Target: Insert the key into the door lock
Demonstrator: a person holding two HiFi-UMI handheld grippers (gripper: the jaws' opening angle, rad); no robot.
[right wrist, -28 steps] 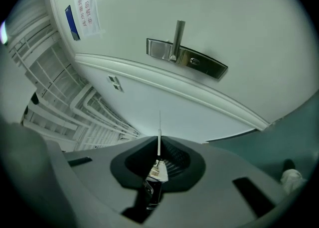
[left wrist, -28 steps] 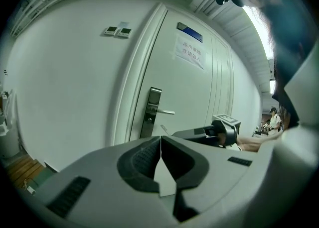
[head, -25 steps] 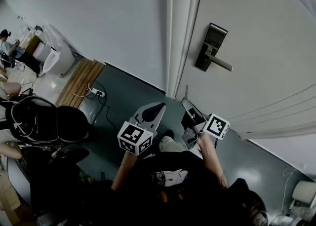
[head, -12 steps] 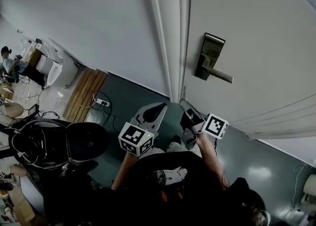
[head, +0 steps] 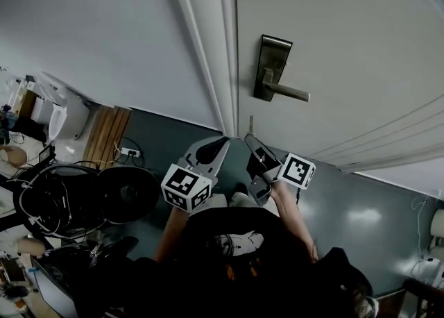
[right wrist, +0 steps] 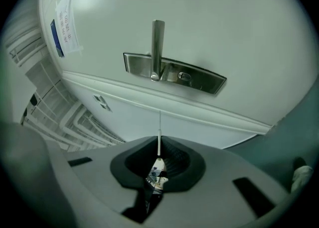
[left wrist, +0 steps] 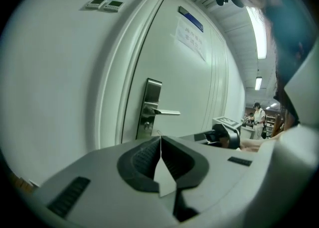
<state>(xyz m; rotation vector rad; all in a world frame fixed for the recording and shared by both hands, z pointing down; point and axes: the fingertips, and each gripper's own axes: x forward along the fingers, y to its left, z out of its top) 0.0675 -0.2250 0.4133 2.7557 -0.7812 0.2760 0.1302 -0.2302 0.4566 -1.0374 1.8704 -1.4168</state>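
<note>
The right tongs are closed on the key. Its thin, silvery blade is seen edge-on and sticks straight out past the tips, with a pale bit deeper between the pads. The blade points toward the door's brushed-steel lock plate below the lever handle, near it but not touching. The left tongs are closed together on nothing.

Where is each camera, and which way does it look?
Head view: on the person's head, looking down at the lock; arms, left gripper and right gripper show.
Left gripper view: rides the left gripper, faces the lock; its shut jaws and the right gripper show.
Right gripper view: rides the right gripper, faces the lock; its jaws pinch the key.
All three see the lock.
</note>
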